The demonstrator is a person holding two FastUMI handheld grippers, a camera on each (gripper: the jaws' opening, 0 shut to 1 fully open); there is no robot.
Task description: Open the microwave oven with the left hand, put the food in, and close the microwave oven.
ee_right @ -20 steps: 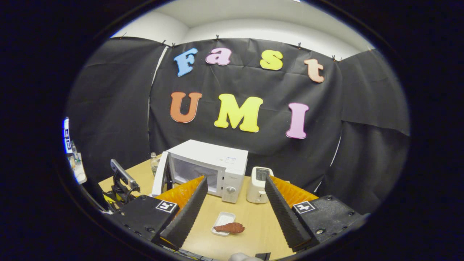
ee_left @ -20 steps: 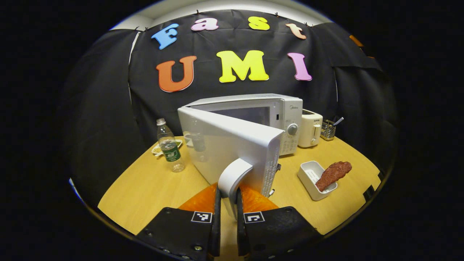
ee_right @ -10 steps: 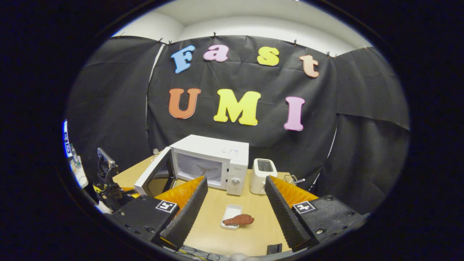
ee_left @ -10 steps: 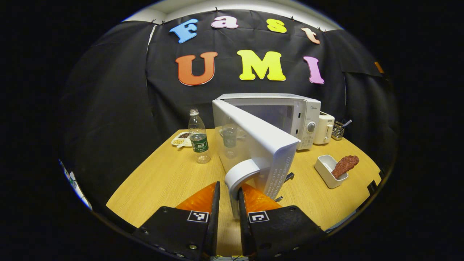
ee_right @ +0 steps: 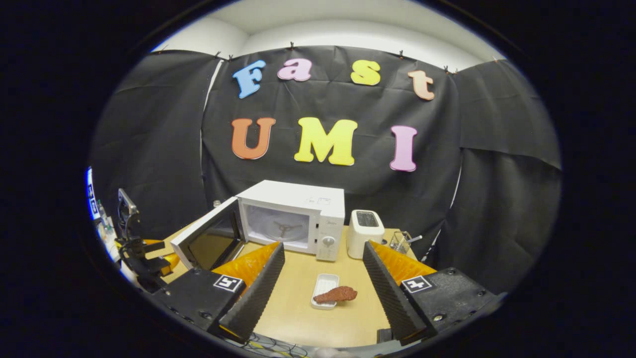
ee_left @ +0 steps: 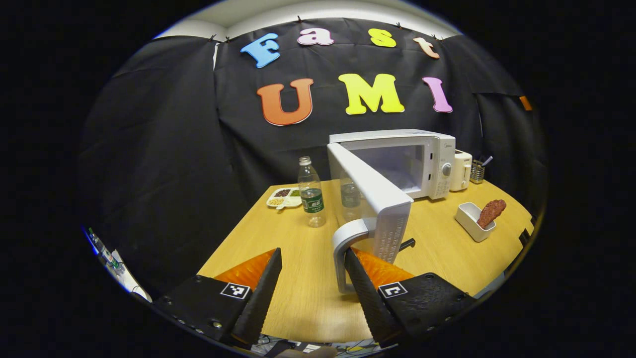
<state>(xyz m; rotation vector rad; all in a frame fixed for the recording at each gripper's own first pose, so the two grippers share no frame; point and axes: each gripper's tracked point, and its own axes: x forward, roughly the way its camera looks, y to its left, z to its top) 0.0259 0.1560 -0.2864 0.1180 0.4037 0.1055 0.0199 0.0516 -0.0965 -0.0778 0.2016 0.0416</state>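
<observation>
Orange-backed fingers of my left gripper (ee_left: 310, 278) stand spread at the bottom of the left gripper view, pinching nothing; the one on the right of the frame sits just beside the door handle (ee_left: 346, 248), though I cannot tell whether it touches. Left of centre on the wooden table (ee_left: 258, 233) are a small divided dish (ee_left: 283, 197) and a water bottle (ee_left: 311, 192), well apart from my fingers. At centre the microwave door (ee_left: 370, 191) is swung wide, edge-on toward me, and the microwave oven (ee_left: 407, 161) behind it shows its cavity. A toaster (ee_left: 461, 170) and a wire holder (ee_left: 477, 170) follow at the right, and nearer the right edge the brown food (ee_left: 491, 213) leans in its white tray (ee_left: 469, 221).

My right gripper (ee_right: 323, 293) is spread wide at the bottom of the right gripper view, holding nothing. Between its fingers, lower centre, the food rests across the tray on the table, in front of the oven.
</observation>
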